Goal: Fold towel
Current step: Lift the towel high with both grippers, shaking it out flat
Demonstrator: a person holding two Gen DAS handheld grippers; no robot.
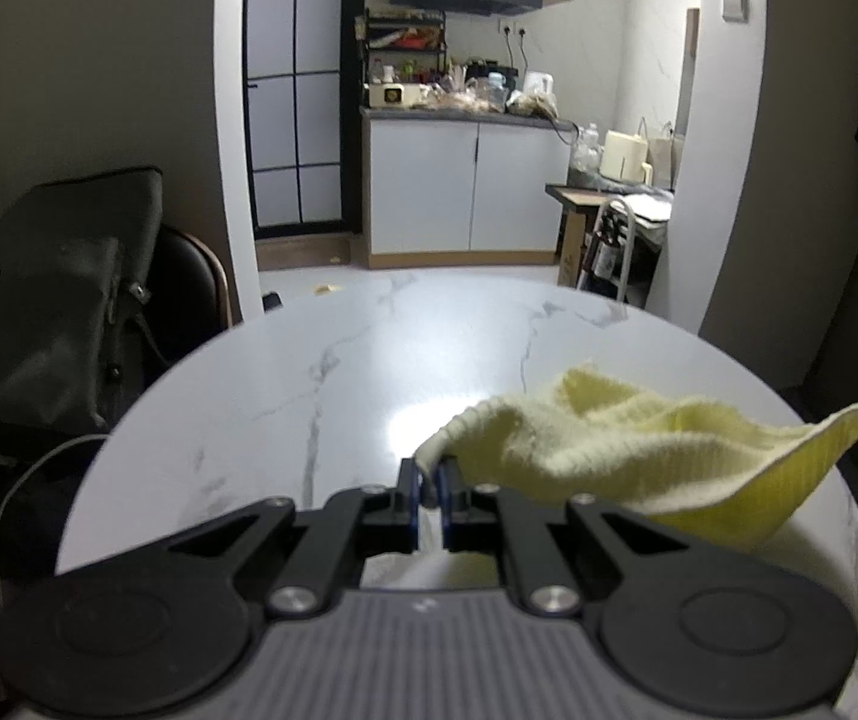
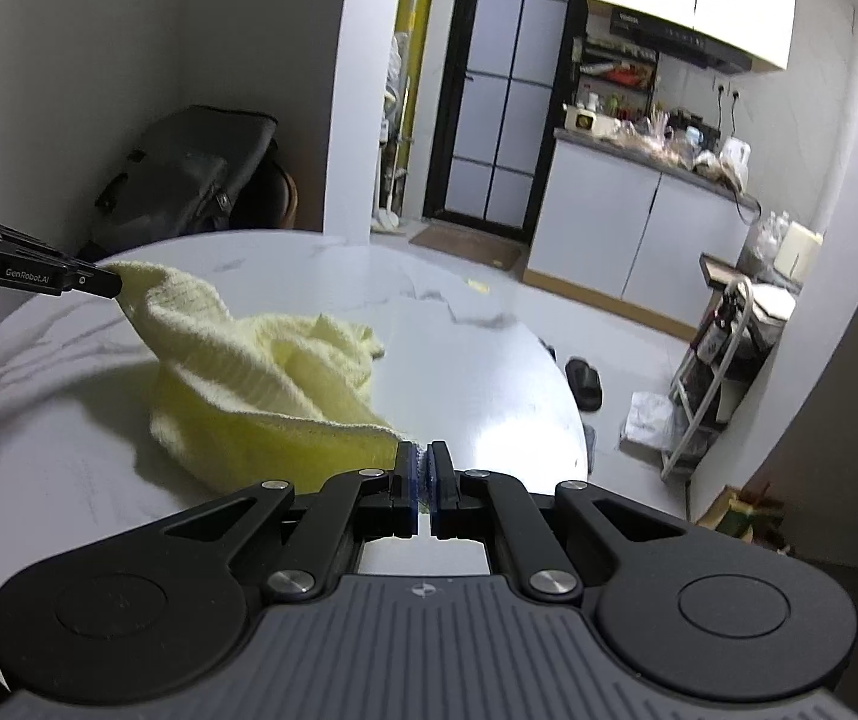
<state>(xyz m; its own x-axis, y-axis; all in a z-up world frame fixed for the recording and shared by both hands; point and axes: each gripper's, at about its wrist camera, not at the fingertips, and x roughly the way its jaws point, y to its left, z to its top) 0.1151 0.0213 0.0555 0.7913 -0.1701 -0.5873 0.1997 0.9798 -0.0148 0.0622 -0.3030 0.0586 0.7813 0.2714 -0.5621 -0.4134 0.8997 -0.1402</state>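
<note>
pinching one corner of the pale yellow towel [image 1: 609,444] between its blue-padded fingers [image 1: 410,483], the left gripper [image 1: 429,480] holds it above the round white marble table [image 1: 285,396]. the right gripper [image 2: 424,468] has its fingers pressed together on the opposite corner. between the two, the towel sags in loose folds, its middle resting bunched on the tabletop. a dark bag [image 1: 63,294] sits on a chair beyond the table's edge.
</note>
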